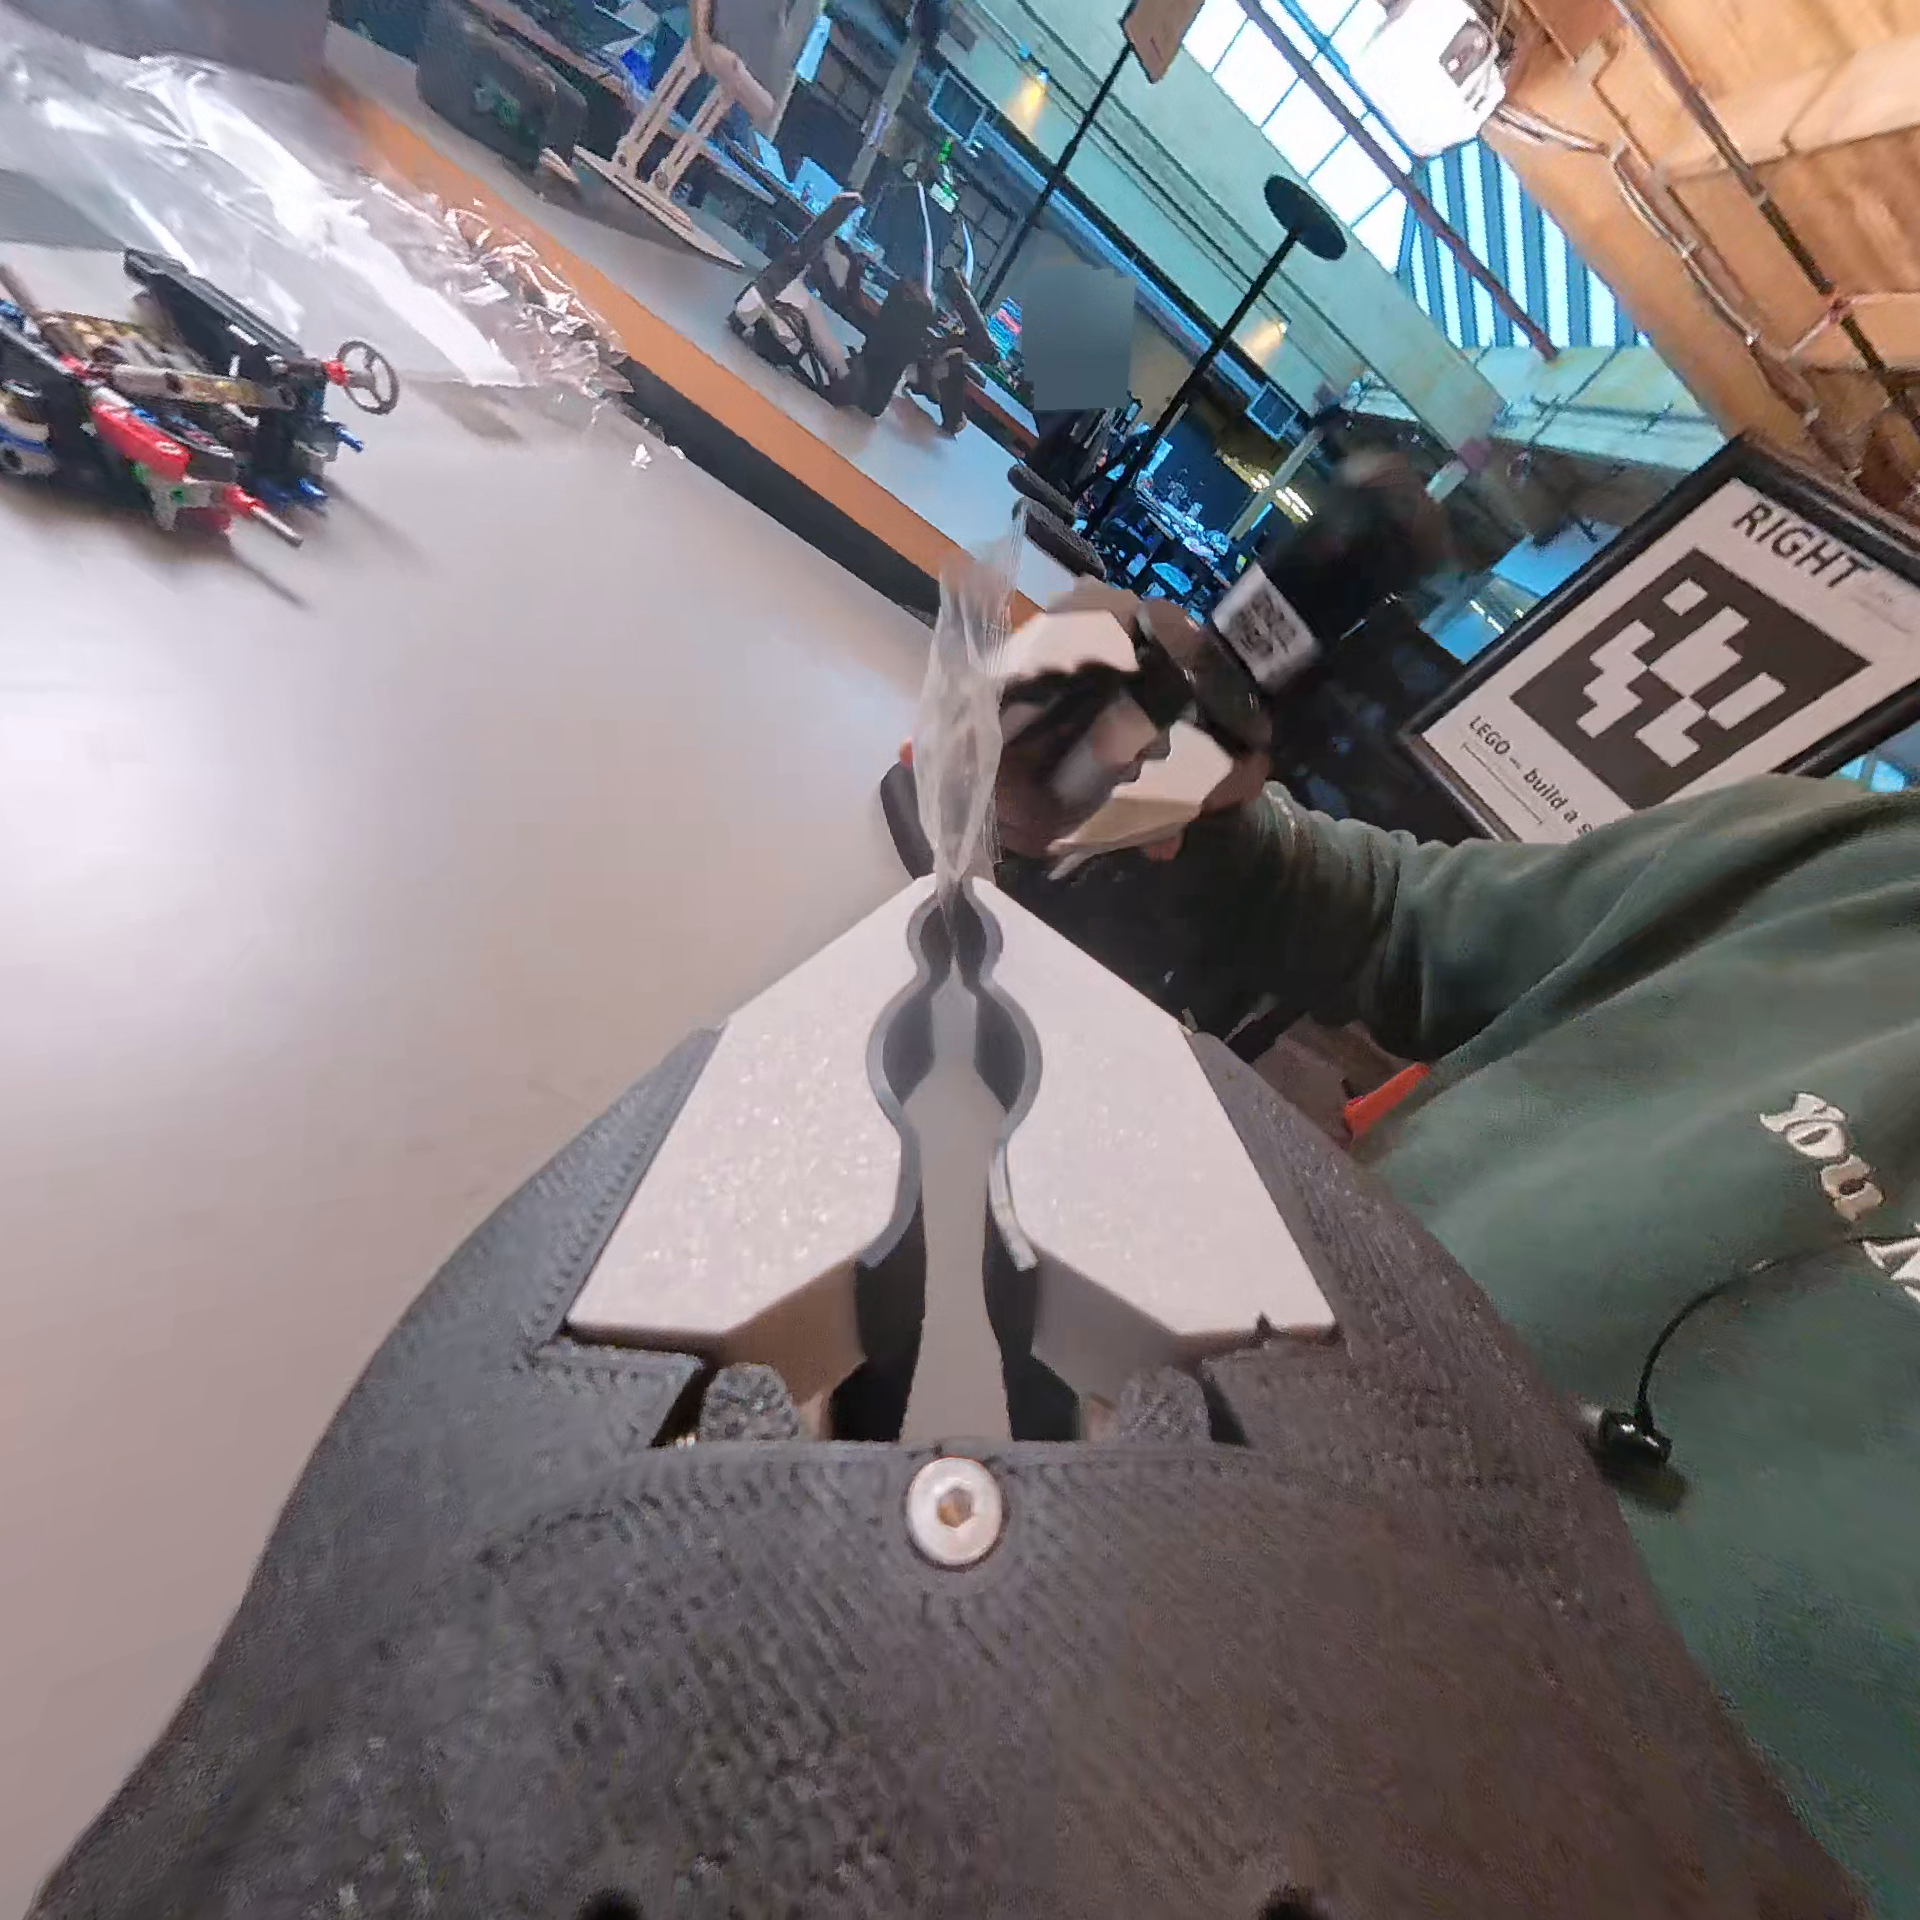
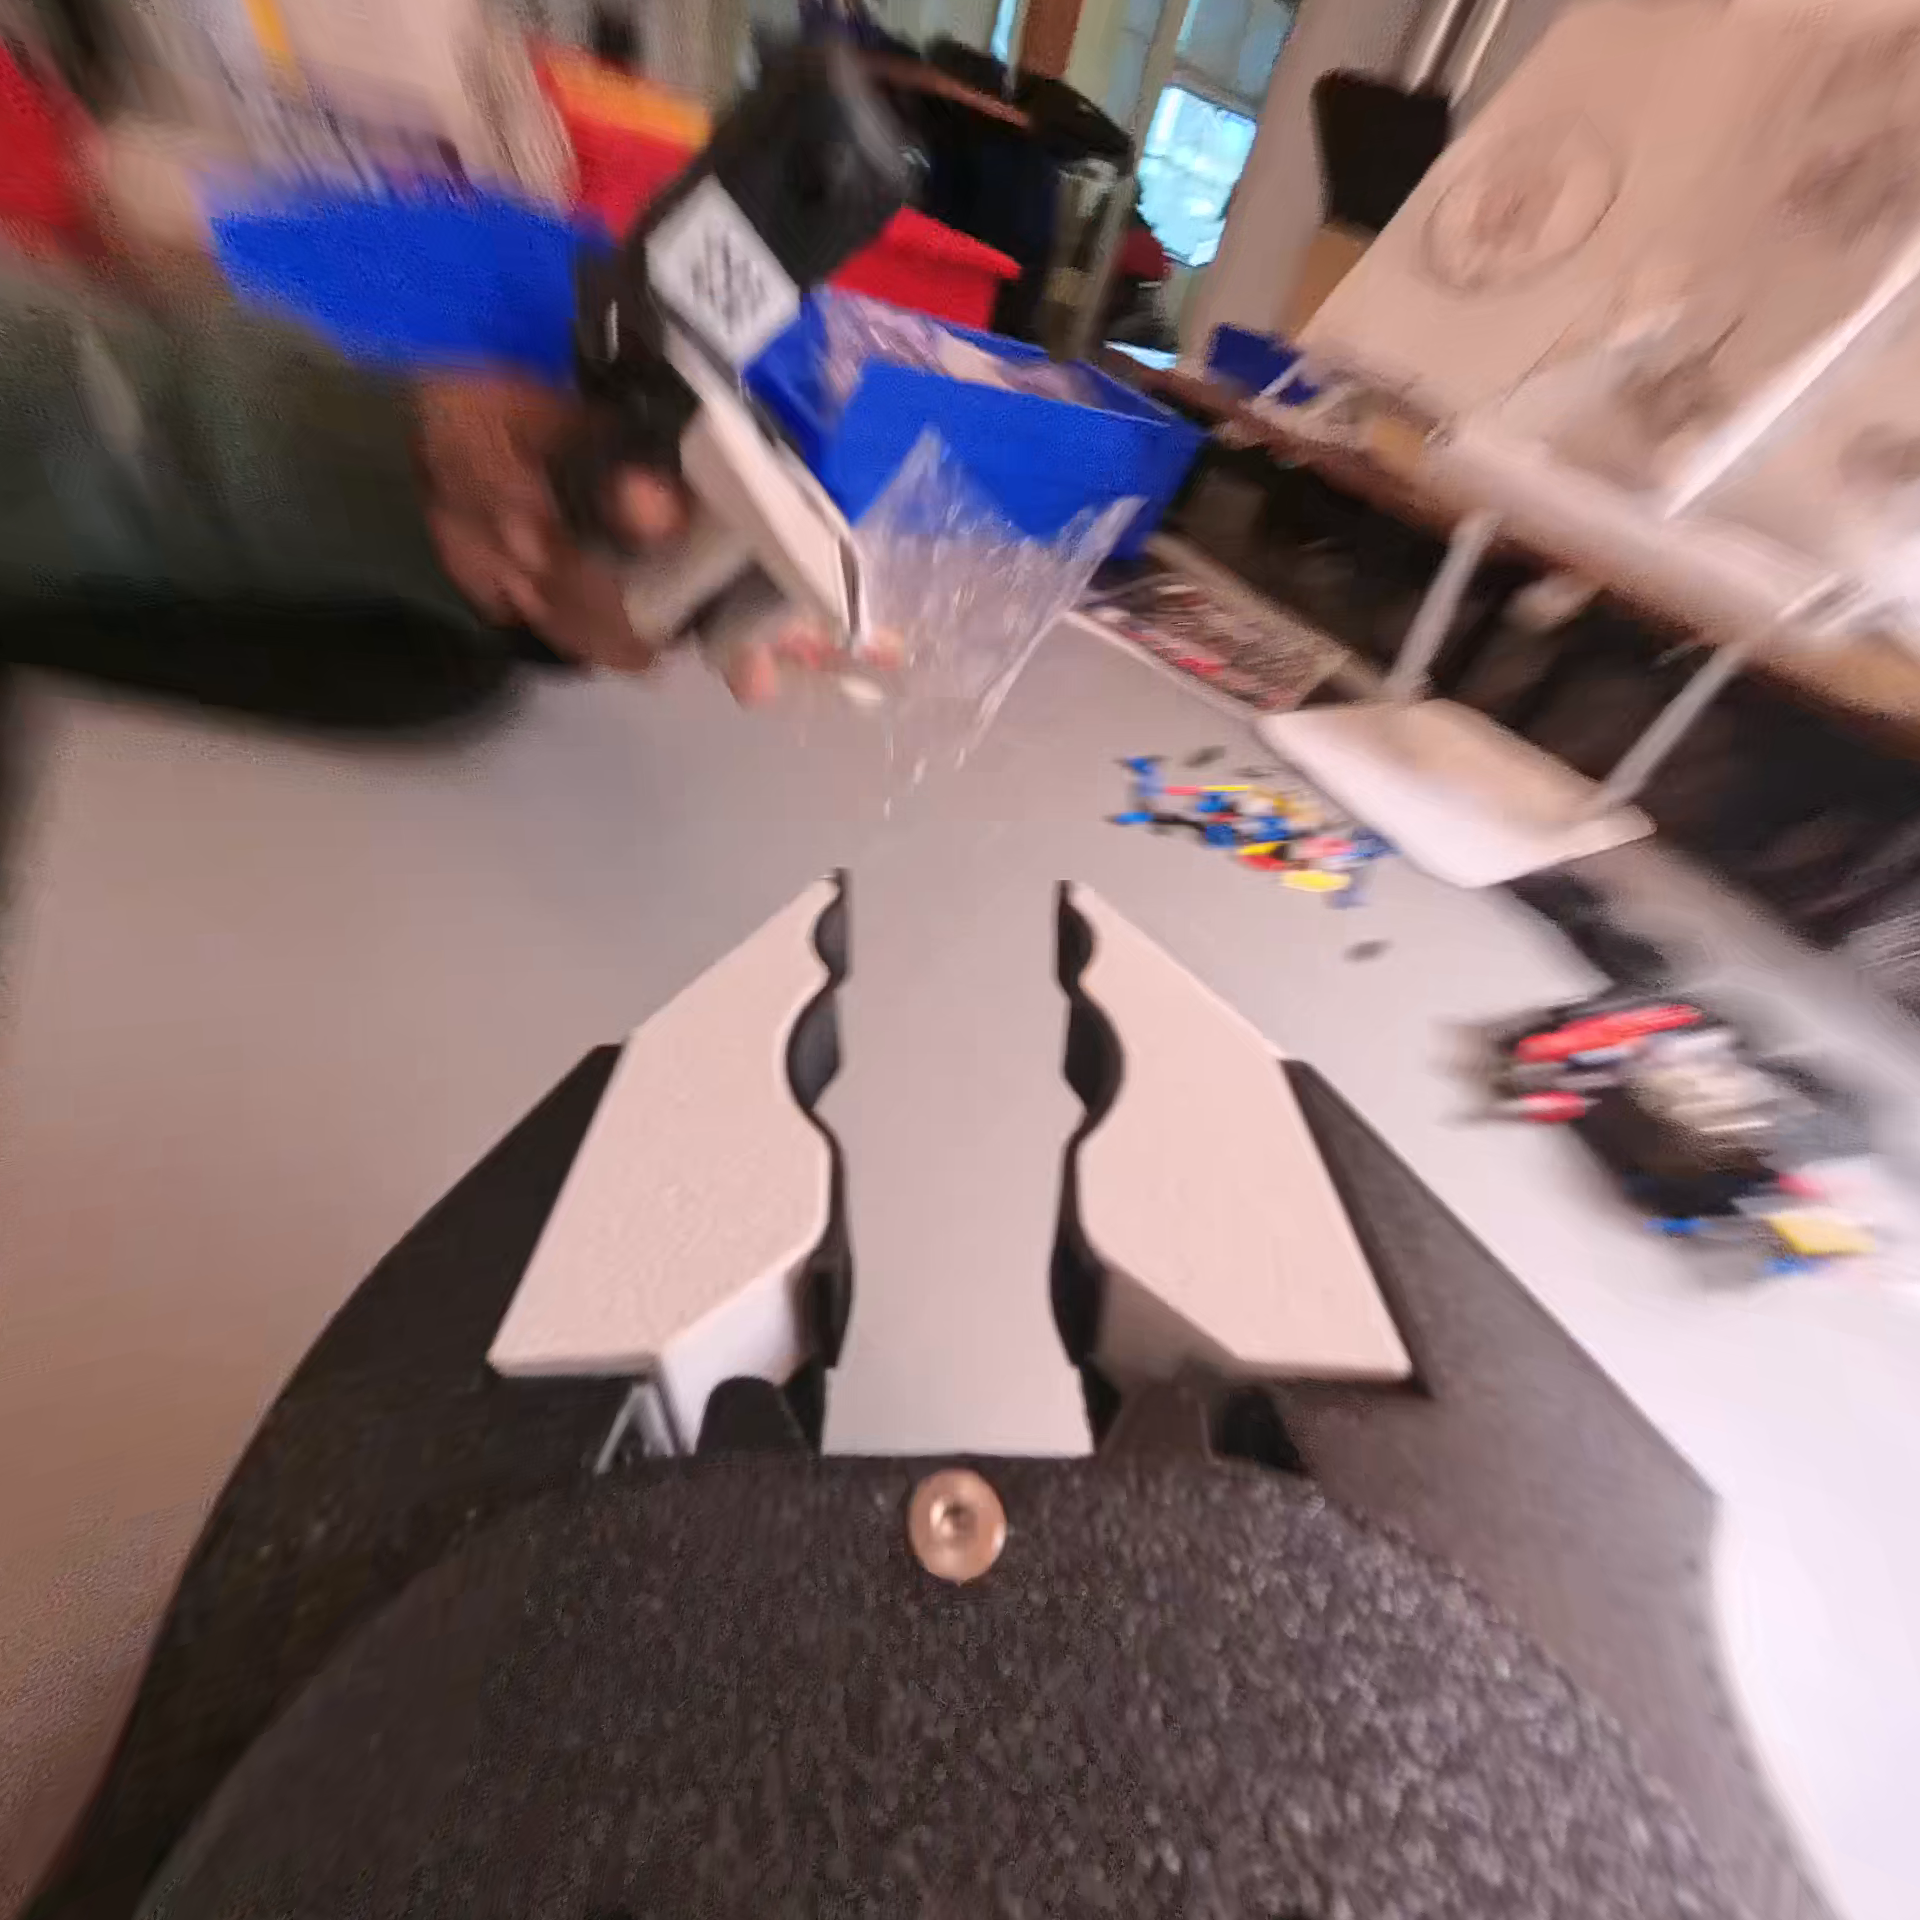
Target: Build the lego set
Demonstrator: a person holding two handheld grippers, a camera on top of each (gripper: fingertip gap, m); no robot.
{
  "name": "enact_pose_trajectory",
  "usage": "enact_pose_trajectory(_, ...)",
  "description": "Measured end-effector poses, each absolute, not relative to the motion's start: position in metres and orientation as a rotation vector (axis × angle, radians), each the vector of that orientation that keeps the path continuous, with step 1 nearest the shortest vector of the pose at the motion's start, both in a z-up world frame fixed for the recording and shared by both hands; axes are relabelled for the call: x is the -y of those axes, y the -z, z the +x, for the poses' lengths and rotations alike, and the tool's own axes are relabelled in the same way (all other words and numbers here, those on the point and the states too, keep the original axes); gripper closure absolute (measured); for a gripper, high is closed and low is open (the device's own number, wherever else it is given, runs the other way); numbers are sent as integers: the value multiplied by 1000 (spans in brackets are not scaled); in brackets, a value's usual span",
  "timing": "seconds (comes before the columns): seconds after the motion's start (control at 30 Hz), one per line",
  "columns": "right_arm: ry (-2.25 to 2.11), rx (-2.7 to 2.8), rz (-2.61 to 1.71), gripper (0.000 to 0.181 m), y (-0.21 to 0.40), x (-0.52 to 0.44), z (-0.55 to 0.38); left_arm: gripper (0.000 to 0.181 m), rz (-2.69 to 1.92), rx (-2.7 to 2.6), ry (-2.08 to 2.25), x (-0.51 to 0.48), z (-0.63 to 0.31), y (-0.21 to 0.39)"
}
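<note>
The left gripper (image 1: 948,914) has its jaws clenched on a clear plastic bag (image 1: 966,717), which stands up from the fingertips in the air above the bench (image 1: 416,831); in the right wrist view the same bag (image 2: 966,582) hangs from that gripper (image 2: 857,623) as a crumpled, see-through sheet. The right gripper (image 2: 951,894) has its jaws released, with nothing between them. The partly built lego model (image 1: 156,405), black with red and blue parts, sits near the bench's far left edge in the left wrist view, beside a spread of clear plastic wrap (image 1: 312,208). A scatter of loose lego pieces (image 2: 1247,821) lies towards the bench's far right edge, with a blue bin (image 2: 997,436) behind the bag. A green sleeve (image 1: 1558,935) crosses the right of the left wrist view, covering part of a framed marker sign (image 1: 1683,665). The right wrist view is badly motion-blurred, so the model (image 2: 1662,1122) there is only a smear of colour.
</note>
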State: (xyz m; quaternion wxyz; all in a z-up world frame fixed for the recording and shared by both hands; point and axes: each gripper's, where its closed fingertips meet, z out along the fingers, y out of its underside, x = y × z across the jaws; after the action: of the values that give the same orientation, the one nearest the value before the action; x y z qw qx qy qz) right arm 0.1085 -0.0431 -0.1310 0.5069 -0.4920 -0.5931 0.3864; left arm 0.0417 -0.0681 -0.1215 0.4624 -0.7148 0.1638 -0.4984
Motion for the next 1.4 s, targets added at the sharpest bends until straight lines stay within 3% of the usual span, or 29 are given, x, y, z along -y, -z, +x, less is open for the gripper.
enact_pose_trajectory(0.07, -1317, 1377, -1358, 116, 119, 52, 100, 181, -1749, -437, 1234, 72, 50, 120)
enact_pose_trajectory(0.1, -1452, 1353, -1424, 113, 117, 55, 94, 181, -1738, -456, 1243, 75, 54, 119)
enact_pose_trajectory(0.13, -1548, 1341, -1470, 127, 117, 59, 89, 181, -1733, -478, 1242, 78, 57, 118)
enact_pose_trajectory(0.2, -1633, 1339, -1448, 181, 114, 66, 86, 181, -1753, -531, 1205, 84, 59, 122)
enact_pose_trajectory(0.37, -1599, 1496, -1445, 181, 117, 67, 103, 181, -1814, -526, 1155, 83, 57, 131)
enact_pose_trajectory(0.43, -1580, 1369, -1487, 181, 105, 36, 109, 160, -1797, -472, 1098, 76, 46, 130)
enact_pose_trajectory(0.5, -1556, 1128, -1589, 181, 89, -24, 120, 147, -1749, -412, 1080, 73, 33, 121)
enact_pose_trajectory(0.7, -1361, 192, -1854, 181, 94, -277, 197, 141, -1703, -331, 744, 62, -7, 114)
enact_pose_trajectory(0.9, -1096, -152, -1983, 181, 137, -408, 214, 141, -1735, -255, 605, 55, -32, 127)
enact_pose_trajectory(0.97, -1024, -176, -2072, 179, 156, -422, 206, 141, -1752, -249, 581, 53, -37, 132)
enact_pose_trajectory(1.13, -705, -48, -2089, 150, 153, -423, 212, 142, -1769, -252, 556, 52, -41, 137)
enact_pose_trajectory(1.4, -701, 110, -1604, 146, 49, -348, 256, 144, -1753, -238, 502, 53, -47, 131)
